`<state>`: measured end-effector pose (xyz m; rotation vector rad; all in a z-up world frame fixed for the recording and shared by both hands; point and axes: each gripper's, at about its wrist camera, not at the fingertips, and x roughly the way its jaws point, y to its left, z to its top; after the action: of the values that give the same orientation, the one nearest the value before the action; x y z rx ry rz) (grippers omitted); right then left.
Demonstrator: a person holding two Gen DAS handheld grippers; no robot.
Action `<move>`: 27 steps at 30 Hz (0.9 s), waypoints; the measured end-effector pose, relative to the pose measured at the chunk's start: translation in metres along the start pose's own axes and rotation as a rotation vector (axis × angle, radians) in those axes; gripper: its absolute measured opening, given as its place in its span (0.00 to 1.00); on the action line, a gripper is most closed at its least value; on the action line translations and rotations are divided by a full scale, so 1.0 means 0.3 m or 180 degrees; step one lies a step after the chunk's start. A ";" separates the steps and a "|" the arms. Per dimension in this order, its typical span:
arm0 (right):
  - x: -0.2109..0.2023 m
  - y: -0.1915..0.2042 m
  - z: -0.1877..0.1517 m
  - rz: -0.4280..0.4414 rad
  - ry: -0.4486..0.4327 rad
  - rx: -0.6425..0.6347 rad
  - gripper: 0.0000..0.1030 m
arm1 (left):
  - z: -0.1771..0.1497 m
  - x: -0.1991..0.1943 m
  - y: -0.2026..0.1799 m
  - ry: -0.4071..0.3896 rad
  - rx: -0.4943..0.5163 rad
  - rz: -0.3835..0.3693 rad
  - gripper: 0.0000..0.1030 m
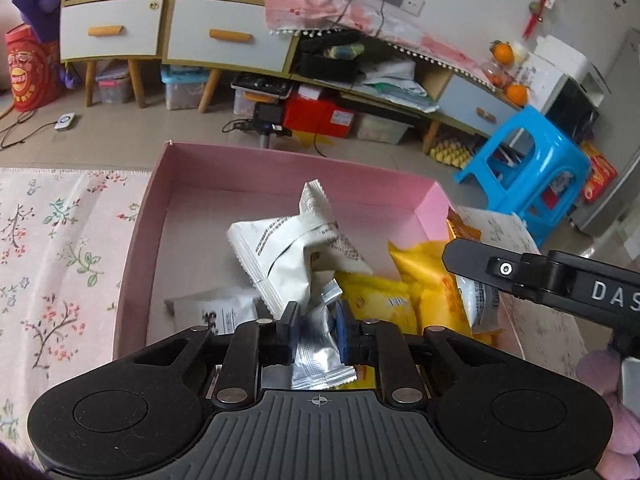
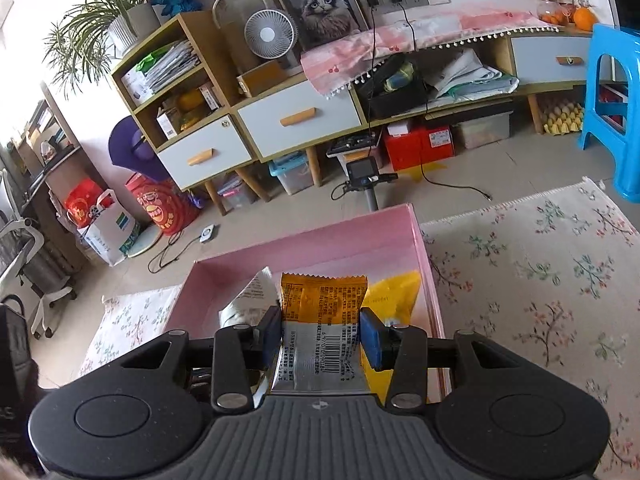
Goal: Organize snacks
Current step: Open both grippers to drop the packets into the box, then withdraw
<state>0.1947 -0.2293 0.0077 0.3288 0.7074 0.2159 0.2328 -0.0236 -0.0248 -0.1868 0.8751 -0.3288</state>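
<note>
1. On my left, the left hand-held gripper (image 1: 318, 330) is clenched on a small silver packet (image 1: 320, 350). It hangs just above the near end of the pink box (image 1: 280, 168), which stands on the floral-clothed surface (image 1: 60, 248).
2. Below and ahead of that packet, inside the box, lie white packets (image 1: 280, 252) and a yellow packet (image 1: 384, 304). I judge the drop is straight down; there is bare box floor to the left of the pile.
3. To the right, the right hand-held gripper (image 2: 320, 338) grasps an orange-and-silver packet (image 2: 322, 320) across its width, long axis pointing away from me toward the far wall of the box.
4. That packet is held over the right side of the box, with the yellow one just beyond and to its right. Both hands look about equally near the box.
5. The left view shows the right hand-held gripper's finger reaching in from the right, and the heap on the box floor. The right view hides most of that floor behind its own packet and does not show the left tool, but shows the box's right wall and the clear cloth beyond.
</note>
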 end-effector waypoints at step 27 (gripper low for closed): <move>0.027 -0.015 0.035 0.0022 -0.0265 0.0101 0.63 | 0.023 -0.015 0.027 -0.0245 0.0014 0.0045 0.45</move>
<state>0.2081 -0.2333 0.0089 0.3685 0.6279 0.1964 0.2370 -0.0143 -0.0196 -0.1880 0.7992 -0.3083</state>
